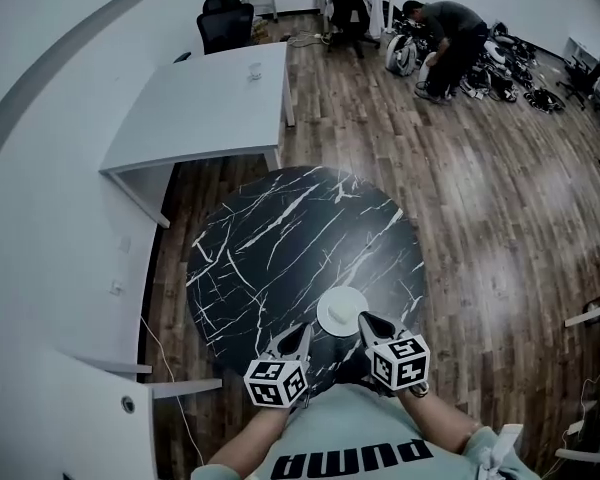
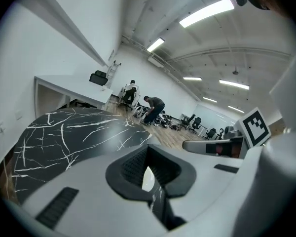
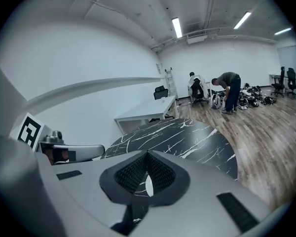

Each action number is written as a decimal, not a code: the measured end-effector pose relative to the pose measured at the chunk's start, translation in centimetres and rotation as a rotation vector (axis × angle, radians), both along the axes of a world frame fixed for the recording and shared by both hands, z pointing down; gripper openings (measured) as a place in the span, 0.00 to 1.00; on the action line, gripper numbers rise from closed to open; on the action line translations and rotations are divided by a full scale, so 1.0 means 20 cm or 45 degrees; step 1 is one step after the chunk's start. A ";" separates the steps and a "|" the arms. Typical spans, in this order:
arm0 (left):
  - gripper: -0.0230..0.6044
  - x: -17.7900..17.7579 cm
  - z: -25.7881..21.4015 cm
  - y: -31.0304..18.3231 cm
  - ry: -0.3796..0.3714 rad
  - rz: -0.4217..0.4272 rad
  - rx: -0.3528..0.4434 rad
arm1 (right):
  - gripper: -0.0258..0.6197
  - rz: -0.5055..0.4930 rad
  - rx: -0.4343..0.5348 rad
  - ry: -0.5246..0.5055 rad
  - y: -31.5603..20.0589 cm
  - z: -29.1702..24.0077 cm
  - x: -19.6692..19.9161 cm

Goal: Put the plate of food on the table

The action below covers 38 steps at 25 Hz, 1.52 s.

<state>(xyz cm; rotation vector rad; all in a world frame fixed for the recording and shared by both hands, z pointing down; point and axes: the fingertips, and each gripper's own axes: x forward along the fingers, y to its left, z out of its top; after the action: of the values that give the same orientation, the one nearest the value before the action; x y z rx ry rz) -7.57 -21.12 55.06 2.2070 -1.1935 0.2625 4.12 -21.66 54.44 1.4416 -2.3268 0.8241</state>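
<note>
Kim: Pale shirt [image 1: 355,438] sits lowest in the head view. Just past it are the marker cubes [image 1: 277,381], then the fingers. Left gripper [image 1: 298,340] and right gripper [image 1: 368,324] are side by side, both pointing out over the round black marble table [image 1: 280,238].

Lee: Finger state?

Kim: Too small to read from the head view. The left gripper view settles it: left gripper [image 2: 147,151] has its tips pressed together with nothing between them. The right gripper view shows the same: right gripper [image 3: 148,158] is closed and empty.

Lee: Plate?

Kim: White plate [image 1: 342,311] is on the table by its near edge, between the two sets of fingertips and slightly ahead of them. The right tips overlap its rim in that view, but contact can't be judged from above.

Lee: Do the gripper views show it?

Kim: Only as a white sliver below the closed tips: plate [image 2: 148,178], plate [image 3: 149,185]. No view shows whether there is food on it.

Lee: Anything only the gripper views give?

Kim: Ceiling lights [image 2: 207,12], and each gripper seen from the side by the other. A person [image 1: 450,28] is bent over gear at the far end.
</note>
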 end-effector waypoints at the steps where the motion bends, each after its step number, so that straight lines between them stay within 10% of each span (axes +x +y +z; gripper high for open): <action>1: 0.05 -0.01 -0.04 0.03 0.011 0.011 0.013 | 0.05 0.007 0.009 -0.004 0.03 -0.03 -0.01; 22: 0.05 -0.20 -0.30 0.62 -0.025 0.200 0.237 | 0.05 0.088 0.128 0.142 0.64 -0.26 -0.32; 38: 0.05 0.04 -0.50 0.80 -0.056 0.216 0.343 | 0.05 0.038 0.266 0.169 0.81 -0.43 -0.14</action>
<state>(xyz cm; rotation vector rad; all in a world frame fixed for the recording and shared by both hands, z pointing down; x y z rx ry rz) -6.75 -5.05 45.07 2.5539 -1.1206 0.2314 1.34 -5.48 45.77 1.5657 -2.3518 0.4870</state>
